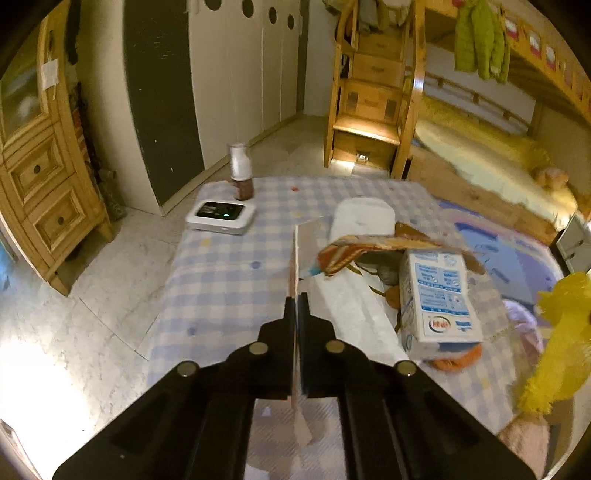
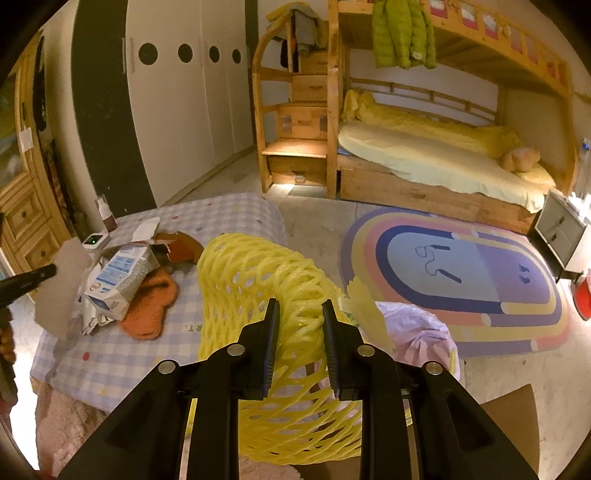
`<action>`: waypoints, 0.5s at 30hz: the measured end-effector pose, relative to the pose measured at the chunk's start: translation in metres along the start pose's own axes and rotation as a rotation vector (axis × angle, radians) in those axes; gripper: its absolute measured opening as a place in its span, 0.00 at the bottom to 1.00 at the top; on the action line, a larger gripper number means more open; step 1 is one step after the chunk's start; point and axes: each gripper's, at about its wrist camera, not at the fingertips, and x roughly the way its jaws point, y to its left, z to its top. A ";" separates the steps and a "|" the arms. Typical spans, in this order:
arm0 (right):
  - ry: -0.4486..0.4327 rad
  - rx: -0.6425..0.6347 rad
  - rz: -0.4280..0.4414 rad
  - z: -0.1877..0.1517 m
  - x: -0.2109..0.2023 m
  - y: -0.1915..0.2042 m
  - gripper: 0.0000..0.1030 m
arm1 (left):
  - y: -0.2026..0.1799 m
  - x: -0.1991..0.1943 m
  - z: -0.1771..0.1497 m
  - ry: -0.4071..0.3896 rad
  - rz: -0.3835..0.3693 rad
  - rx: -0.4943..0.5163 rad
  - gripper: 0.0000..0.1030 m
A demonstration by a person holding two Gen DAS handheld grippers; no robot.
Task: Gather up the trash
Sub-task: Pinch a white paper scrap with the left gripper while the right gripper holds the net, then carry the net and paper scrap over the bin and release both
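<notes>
A cardboard sheet (image 1: 295, 266) was pinched edge-on between the left gripper (image 1: 296, 306) fingers; yellow foam netting (image 2: 258, 280) was clamped between the right gripper (image 2: 300, 314) fingers.

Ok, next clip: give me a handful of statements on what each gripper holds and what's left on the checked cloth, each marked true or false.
1. The left gripper is shut on a thin piece of cardboard. True.
2. The right gripper is open and holds nothing. False: it is shut on the yellow foam net.
3. The milk carton lies on the checked tablecloth. True.
4. The brown bottle lies tipped over on the rainbow rug. False: it stands upright on the tablecloth, behind the small white device.
5. A green jacket hangs from the bunk bed. True.
</notes>
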 end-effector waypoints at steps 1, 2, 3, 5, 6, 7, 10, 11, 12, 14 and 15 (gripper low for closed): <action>-0.004 0.001 -0.002 0.000 -0.001 -0.001 0.24 | 0.004 -0.007 0.000 -0.009 -0.019 -0.011 0.00; -0.008 0.005 -0.003 -0.001 -0.003 -0.003 0.24 | 0.009 -0.017 0.000 -0.022 -0.048 -0.027 0.00; -0.009 0.008 -0.004 0.000 -0.004 -0.003 0.24 | 0.012 -0.025 0.000 -0.035 -0.069 -0.036 0.00; -0.015 0.017 -0.008 0.001 -0.006 -0.006 0.24 | 0.010 -0.044 0.000 -0.076 -0.101 -0.026 0.00; -0.017 0.022 -0.009 0.001 -0.007 -0.008 0.24 | 0.007 -0.051 0.000 -0.093 -0.105 -0.014 0.00; -0.020 0.026 -0.012 0.001 -0.009 -0.009 0.24 | 0.003 -0.059 0.001 -0.111 -0.103 -0.001 0.00; -0.031 0.032 -0.024 0.001 -0.014 -0.014 0.24 | -0.008 -0.074 0.006 -0.140 -0.144 -0.002 0.00; -0.035 0.038 -0.031 0.002 -0.015 -0.015 0.24 | -0.011 -0.078 0.007 -0.146 -0.159 0.000 0.00; -0.037 0.042 -0.035 0.001 -0.016 -0.017 0.24 | -0.016 -0.080 0.009 -0.152 -0.174 0.003 0.00; -0.041 0.054 -0.052 0.000 -0.019 -0.024 0.24 | -0.035 -0.085 0.012 -0.164 -0.225 0.021 0.00; -0.042 0.062 -0.066 -0.001 -0.020 -0.029 0.24 | -0.049 -0.086 0.014 -0.172 -0.260 0.037 0.00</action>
